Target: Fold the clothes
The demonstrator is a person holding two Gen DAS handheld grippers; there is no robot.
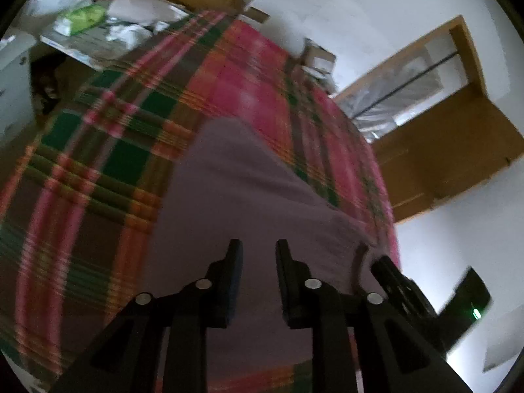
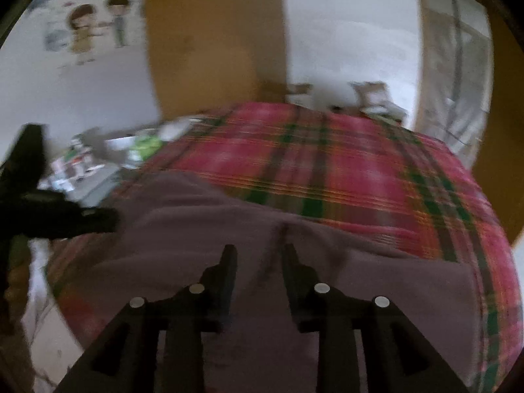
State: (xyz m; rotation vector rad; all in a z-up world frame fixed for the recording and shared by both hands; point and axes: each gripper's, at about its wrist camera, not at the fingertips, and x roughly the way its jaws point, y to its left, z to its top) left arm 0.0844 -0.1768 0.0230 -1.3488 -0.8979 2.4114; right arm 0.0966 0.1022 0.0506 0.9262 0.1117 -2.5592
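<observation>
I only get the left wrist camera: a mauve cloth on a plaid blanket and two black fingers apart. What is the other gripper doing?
Observer: The right gripper hangs open over the same mauve garment, nothing between its fingers.
Operator: Is my gripper visible from there?
Observer: Yes, the left gripper shows as a dark blurred shape at that view's left edge, beside the garment's left side.
Operator: Anything on the walls I can't see?
Observer: A cartoon sticker of two figures on the white wall, upper left.
</observation>
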